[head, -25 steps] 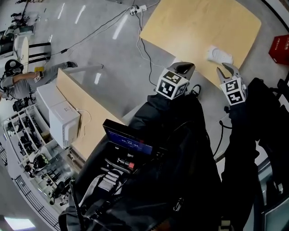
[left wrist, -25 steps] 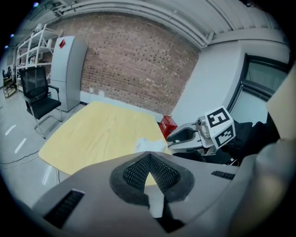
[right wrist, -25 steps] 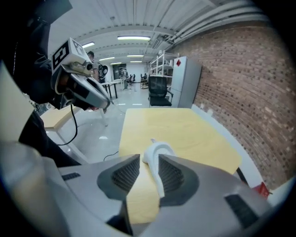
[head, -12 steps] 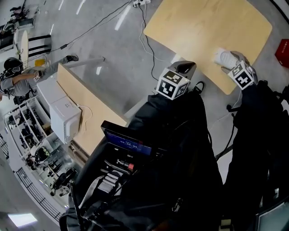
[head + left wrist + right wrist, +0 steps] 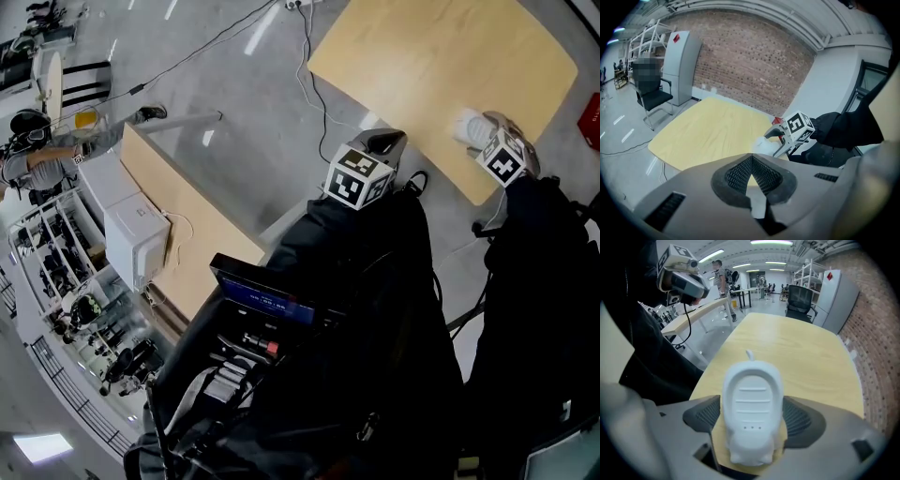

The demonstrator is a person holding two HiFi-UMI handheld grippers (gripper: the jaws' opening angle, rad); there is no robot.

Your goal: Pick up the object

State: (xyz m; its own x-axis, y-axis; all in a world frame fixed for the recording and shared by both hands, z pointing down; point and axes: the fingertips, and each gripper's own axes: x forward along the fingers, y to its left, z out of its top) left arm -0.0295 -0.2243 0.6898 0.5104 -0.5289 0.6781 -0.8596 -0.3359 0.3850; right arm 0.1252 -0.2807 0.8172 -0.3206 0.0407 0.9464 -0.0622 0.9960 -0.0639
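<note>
A white, rounded plastic object (image 5: 751,404) with a small stem lies on the pale wooden table (image 5: 797,348), near its front edge. My right gripper (image 5: 752,416) straddles it. Its jaws are opening, and a ribbed pad stands close on each side of the object. The head view shows the object (image 5: 467,125) at the table's (image 5: 422,56) near corner, with the right gripper (image 5: 480,128) over it. My left gripper (image 5: 384,141) hangs off the table edge, above the floor. It is shut and holds nothing (image 5: 752,171). From the left gripper view, the object (image 5: 761,145) lies beside the right gripper (image 5: 777,140).
A black bag of equipment (image 5: 309,375) fills the foreground. A second table with a white box (image 5: 136,239) stands at left, with a person (image 5: 37,155) beyond it. Cables (image 5: 309,84) run over the floor. A red box (image 5: 591,108) lies at right. A chair (image 5: 651,93) and a grey cabinet (image 5: 682,65) stand behind the table.
My right gripper has moved forward onto the table and now has its jaws spread around the white object. The left gripper has stayed where it was.
</note>
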